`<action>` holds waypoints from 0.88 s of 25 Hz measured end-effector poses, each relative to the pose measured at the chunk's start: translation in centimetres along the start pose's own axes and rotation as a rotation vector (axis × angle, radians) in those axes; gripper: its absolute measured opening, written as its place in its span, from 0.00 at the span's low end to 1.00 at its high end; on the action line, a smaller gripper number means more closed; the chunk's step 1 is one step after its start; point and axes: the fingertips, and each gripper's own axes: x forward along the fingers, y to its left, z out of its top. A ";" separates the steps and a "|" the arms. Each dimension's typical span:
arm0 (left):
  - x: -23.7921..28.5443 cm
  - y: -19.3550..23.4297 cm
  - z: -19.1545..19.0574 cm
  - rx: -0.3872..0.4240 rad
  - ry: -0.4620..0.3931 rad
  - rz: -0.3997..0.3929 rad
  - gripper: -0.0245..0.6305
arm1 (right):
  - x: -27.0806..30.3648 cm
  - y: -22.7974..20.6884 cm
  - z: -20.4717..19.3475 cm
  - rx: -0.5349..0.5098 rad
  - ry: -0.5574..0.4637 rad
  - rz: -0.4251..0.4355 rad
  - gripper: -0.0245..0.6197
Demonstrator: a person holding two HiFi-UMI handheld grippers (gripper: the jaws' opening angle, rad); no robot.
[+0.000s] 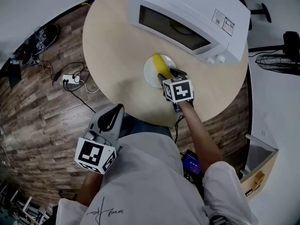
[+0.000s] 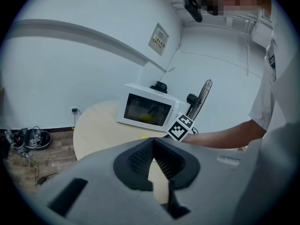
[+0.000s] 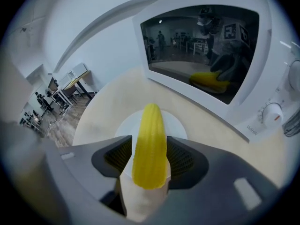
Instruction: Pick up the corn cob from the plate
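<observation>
A yellow corn cob (image 1: 161,65) lies on a small white plate (image 1: 151,74) on the round table, in front of the microwave. My right gripper (image 1: 171,74) points steeply down over the plate's near side. In the right gripper view the corn cob (image 3: 150,144) lies lengthwise between the dark pads (image 3: 123,156) of the right gripper (image 3: 149,146), which stands open around it. The plate (image 3: 177,125) shows beneath. My left gripper (image 1: 115,112) hangs off the table's near edge, by the person's body. Its jaws (image 2: 152,144) are shut with nothing in them.
A white microwave (image 1: 187,18) with its door closed stands at the back of the beige table (image 1: 117,55), just behind the plate. On the wooden floor to the left lie cables and a power strip (image 1: 70,78). A fan (image 1: 281,62) stands at the right.
</observation>
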 end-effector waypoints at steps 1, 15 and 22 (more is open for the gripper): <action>0.0 0.0 0.0 -0.002 0.001 0.002 0.03 | 0.2 -0.1 0.0 -0.003 0.003 0.001 0.42; 0.5 0.4 -0.3 -0.040 0.001 0.017 0.03 | 3.0 0.1 0.4 -0.079 0.044 0.009 0.49; 0.9 0.2 -0.6 -0.084 -0.001 0.011 0.03 | 3.8 -0.2 0.5 -0.081 0.076 0.012 0.51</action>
